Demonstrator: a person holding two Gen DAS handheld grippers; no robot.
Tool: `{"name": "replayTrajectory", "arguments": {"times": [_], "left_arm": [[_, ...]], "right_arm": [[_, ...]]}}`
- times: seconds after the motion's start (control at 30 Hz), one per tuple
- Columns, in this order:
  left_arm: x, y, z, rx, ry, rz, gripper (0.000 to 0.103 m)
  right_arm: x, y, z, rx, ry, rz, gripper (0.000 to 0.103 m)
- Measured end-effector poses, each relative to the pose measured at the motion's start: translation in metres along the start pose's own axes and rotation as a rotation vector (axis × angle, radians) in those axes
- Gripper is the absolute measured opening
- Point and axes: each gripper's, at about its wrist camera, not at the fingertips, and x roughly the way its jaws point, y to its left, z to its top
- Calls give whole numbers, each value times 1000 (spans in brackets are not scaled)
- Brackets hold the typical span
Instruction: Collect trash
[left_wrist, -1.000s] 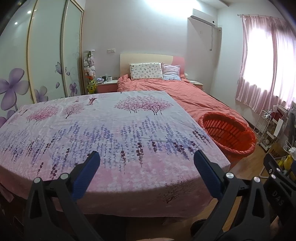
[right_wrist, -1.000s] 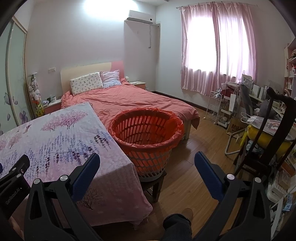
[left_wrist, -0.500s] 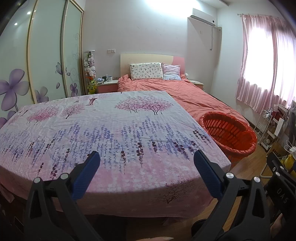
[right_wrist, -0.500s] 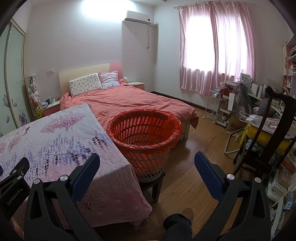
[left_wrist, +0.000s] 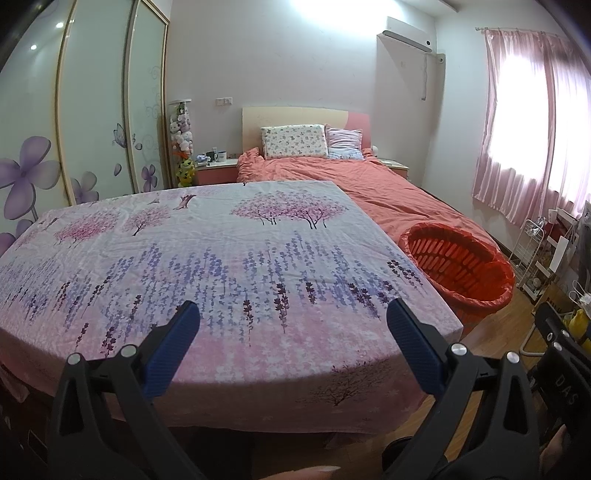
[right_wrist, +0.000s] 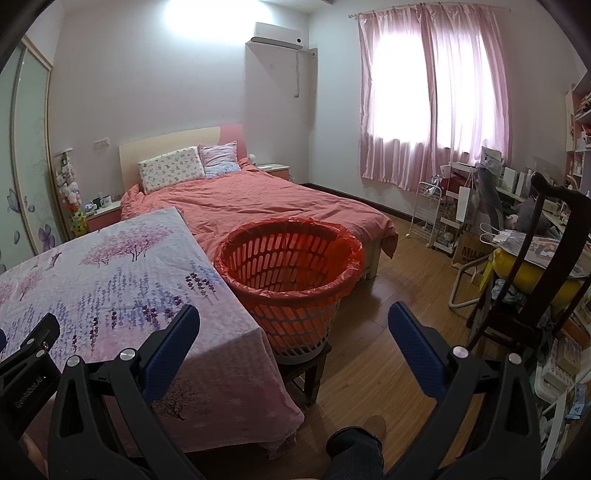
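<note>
An orange basket (right_wrist: 290, 266) lined with a red bag stands on a dark stool (right_wrist: 306, 373) beside the right edge of a table covered by a floral cloth (left_wrist: 207, 258). The same basket (left_wrist: 458, 269) shows at the right of the left wrist view. My left gripper (left_wrist: 293, 325) hangs open over the near edge of the cloth, nothing between its blue pads. My right gripper (right_wrist: 293, 326) is open too, held in front of the basket and above the wooden floor. No trash shows on the cloth or floor.
A bed with an orange cover (right_wrist: 266, 203) lies behind the table and basket. A dark chair (right_wrist: 532, 280) with bags, a white cart (right_wrist: 428, 210) and a cluttered desk crowd the right side. Wardrobe doors (left_wrist: 92, 122) line the left wall. A person's shoe (right_wrist: 373, 424) rests on the floor.
Both views have shifted only slightly; the right gripper's view has drifted a little toward the right. Both grippers stay open and empty.
</note>
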Motion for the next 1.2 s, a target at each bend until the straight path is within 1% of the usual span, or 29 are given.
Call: {"name": "replayTrajectory", "arguments": {"times": [0.23, 0.73, 1.2], "left_arm": [[0, 2, 0, -4, 1, 3, 99], [1, 3, 0, -3, 2, 7, 99], [1, 4, 1, -4, 3, 11, 99]], "right_arm": [[-1, 4, 3, -5, -11, 12, 101], [5, 9, -1, -8, 32, 37, 101], [4, 8, -1, -8, 33, 37, 101]]}}
